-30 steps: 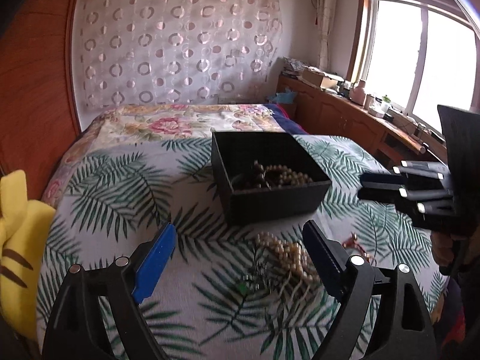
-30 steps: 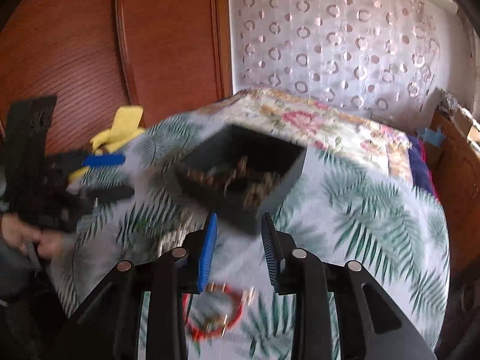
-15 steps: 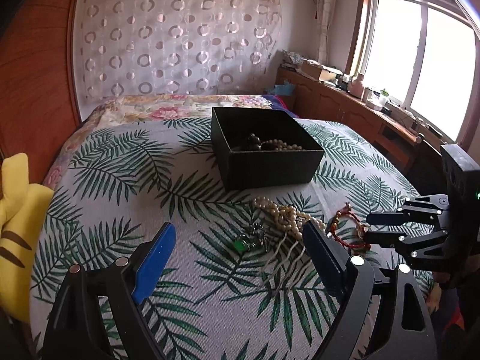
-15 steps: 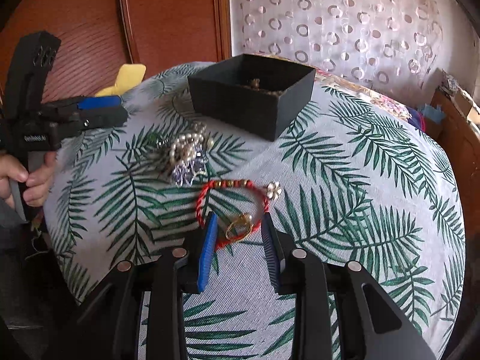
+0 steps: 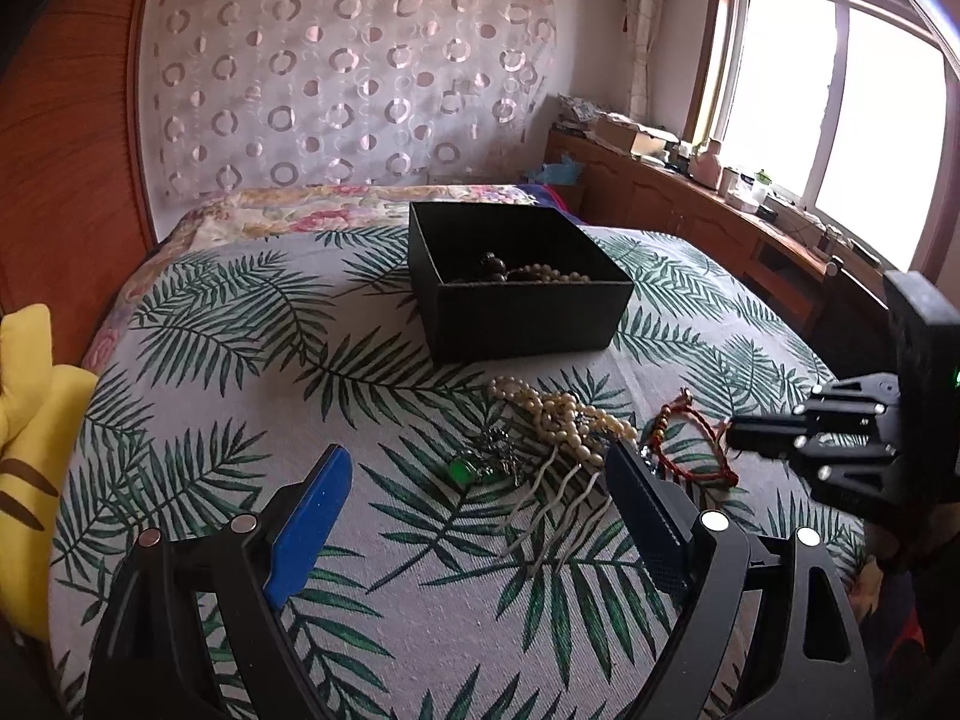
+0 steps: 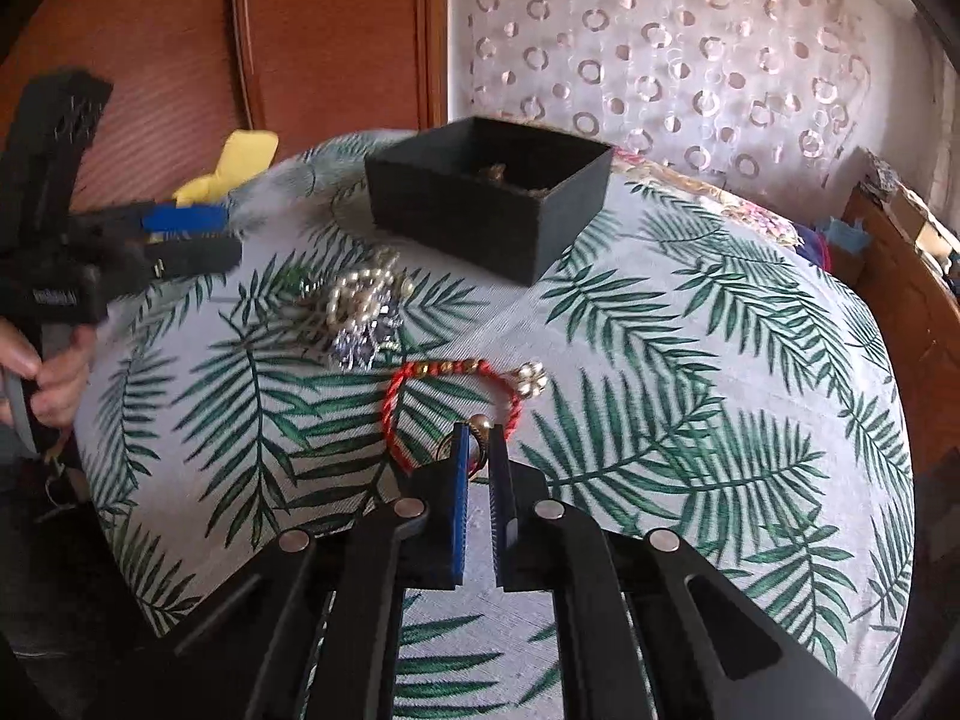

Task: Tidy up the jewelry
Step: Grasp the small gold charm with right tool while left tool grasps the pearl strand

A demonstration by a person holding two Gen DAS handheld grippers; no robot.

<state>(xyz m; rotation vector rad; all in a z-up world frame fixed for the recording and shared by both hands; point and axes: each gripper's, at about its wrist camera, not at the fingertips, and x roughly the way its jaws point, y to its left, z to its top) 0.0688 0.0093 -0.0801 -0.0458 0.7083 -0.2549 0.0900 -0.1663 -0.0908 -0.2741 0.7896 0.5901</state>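
Observation:
A black box (image 5: 516, 294) with bead strands inside stands on the leaf-print bedspread; it also shows in the right wrist view (image 6: 486, 198). In front of it lie a pearl necklace (image 5: 564, 414), a hair comb (image 5: 558, 498), a green-stone pendant (image 5: 465, 471) and a red cord bracelet (image 6: 447, 393). My left gripper (image 5: 480, 498) is open and empty above the pendant and comb. My right gripper (image 6: 475, 450) is shut on a small gold ring (image 6: 478, 429) that lies inside the red bracelet; it also shows in the left wrist view (image 5: 735, 438).
A yellow plush (image 5: 30, 444) lies at the bed's left edge. A wooden headboard (image 6: 336, 42) and a patterned curtain (image 5: 348, 78) stand behind the bed. A wooden counter with clutter (image 5: 690, 180) runs under the window on the right.
My right gripper has closed its jaws onto the gold ring. Both grippers have come slightly closer to the jewelry pile.

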